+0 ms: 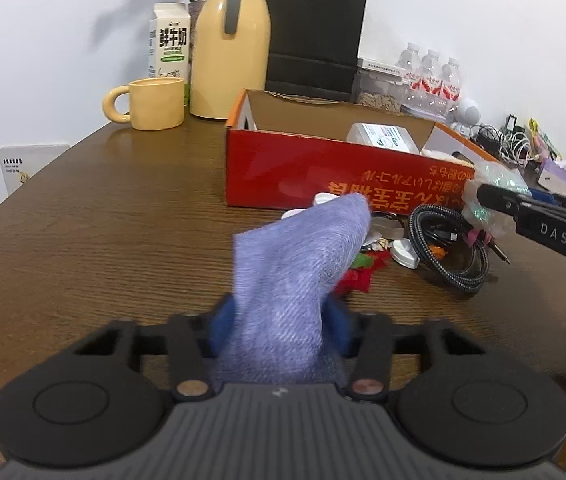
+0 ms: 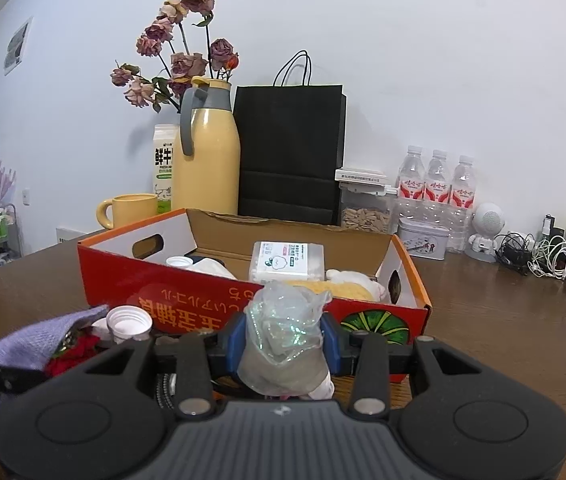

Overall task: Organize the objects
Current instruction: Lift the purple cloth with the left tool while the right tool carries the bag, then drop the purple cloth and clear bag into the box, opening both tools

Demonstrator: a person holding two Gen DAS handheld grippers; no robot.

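My left gripper [image 1: 279, 320] is shut on a purple cloth [image 1: 295, 264] and holds it above the wooden table [image 1: 103, 232], in front of the red cardboard box [image 1: 283, 176]. My right gripper [image 2: 283, 340] is shut on a clear plastic bag [image 2: 283, 336], just before the box's near wall [image 2: 187, 300]; it also shows in the left wrist view [image 1: 483, 200] with the bag [image 1: 495, 184]. The box holds a white wipes pack [image 2: 289, 260], a yellow plush [image 2: 347, 286] and a white cup [image 2: 179, 261]. The purple cloth also shows at the left [image 2: 39, 340].
Loose items lie before the box: a braided cable coil [image 1: 451, 248], white caps [image 1: 403, 254], red scraps [image 1: 357, 276], a white lid [image 2: 129, 322]. Behind stand a yellow mug [image 1: 155, 98], yellow jug [image 1: 231, 48], milk carton [image 1: 169, 40], black bag [image 1: 315, 36], water bottles [image 2: 437, 180].
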